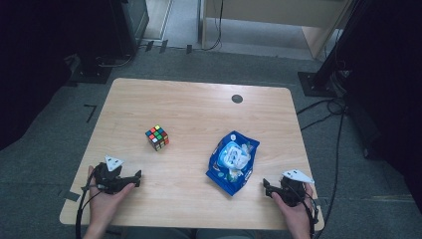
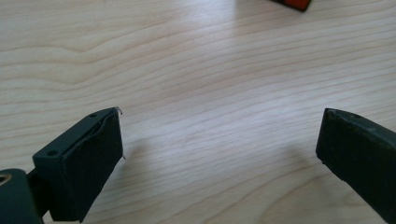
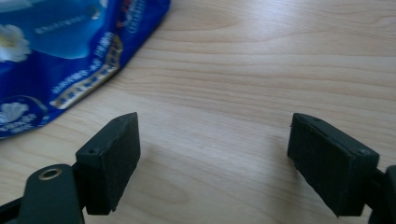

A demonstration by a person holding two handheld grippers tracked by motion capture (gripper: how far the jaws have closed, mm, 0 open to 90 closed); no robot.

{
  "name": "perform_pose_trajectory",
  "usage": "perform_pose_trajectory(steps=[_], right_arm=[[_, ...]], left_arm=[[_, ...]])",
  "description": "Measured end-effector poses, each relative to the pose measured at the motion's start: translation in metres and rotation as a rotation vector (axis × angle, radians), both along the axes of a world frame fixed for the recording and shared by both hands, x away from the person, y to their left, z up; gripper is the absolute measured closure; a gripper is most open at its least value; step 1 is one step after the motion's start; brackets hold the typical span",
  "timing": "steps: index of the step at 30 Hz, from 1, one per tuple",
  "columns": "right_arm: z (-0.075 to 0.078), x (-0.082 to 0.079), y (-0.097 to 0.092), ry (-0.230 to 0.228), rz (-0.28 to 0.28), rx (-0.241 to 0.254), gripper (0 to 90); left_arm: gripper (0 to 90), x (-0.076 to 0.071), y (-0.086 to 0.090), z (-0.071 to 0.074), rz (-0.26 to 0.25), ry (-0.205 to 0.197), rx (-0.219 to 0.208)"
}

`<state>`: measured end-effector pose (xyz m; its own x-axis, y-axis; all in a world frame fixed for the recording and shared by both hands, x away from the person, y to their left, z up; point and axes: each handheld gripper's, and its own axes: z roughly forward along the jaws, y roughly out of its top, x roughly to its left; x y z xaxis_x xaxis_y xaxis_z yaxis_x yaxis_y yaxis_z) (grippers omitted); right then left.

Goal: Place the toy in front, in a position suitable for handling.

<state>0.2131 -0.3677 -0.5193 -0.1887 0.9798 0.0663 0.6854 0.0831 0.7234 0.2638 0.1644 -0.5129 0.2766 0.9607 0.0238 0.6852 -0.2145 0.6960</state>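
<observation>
Jaws of both grippers stand spread over bare wood. Left gripper [image 1: 134, 178] rests near the cube [image 1: 157, 137]. Right gripper [image 1: 267, 187] sits just beside the blue packet [image 1: 219, 167].

Probably a lab: black stands [image 1: 323, 69], floor cables [image 1: 318, 107], grey carpet [image 1: 45, 149].

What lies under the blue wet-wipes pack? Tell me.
The blue wet-wipes pack lies flat on the wooden table; bare wood shows all round it. Whatever is beneath it is covered.
</observation>
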Motion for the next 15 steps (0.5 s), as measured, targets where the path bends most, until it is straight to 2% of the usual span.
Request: perform_pose_trajectory(steps=[1,2,5,7,8,10,14,15], right_arm=[[0.0,0.0,0.0,0.0,0.0,0.0,19.5],[0.003,-0.002,0.005,-0.015,0.006,-0.003,24.8],[0.005,-0.001,0.01,-0.025,0.018,0.001,27.9],[0.008,0.0,0.015,-0.031,0.022,0.009,30.8],[0.01,0.003,0.019,-0.028,0.017,0.006,33.6],[0.011,0.004,0.021,-0.025,0.017,0.012,35.0],[0.011,0.01,0.028,-0.005,0.013,0.014,41.2],[0.011,0.012,0.031,-0.003,0.015,0.017,42.5]], left_arm=[[0.7,0.0,-0.002,0.001,-0.007,-0.009,-0.001],[0.7,-0.002,-0.006,0.004,-0.022,-0.023,-0.006],[0.9,-0.005,-0.011,0.008,-0.036,-0.041,-0.023],[7.0,-0.008,-0.017,0.013,-0.047,-0.073,-0.028],[7.0,-0.011,-0.025,0.016,-0.073,-0.085,-0.04],[7.0,-0.011,-0.029,0.017,-0.085,-0.089,-0.051],[7.3,-0.012,-0.048,0.02,-0.152,-0.088,-0.086],[9.9,-0.013,-0.053,0.021,-0.168,-0.093,-0.09]])
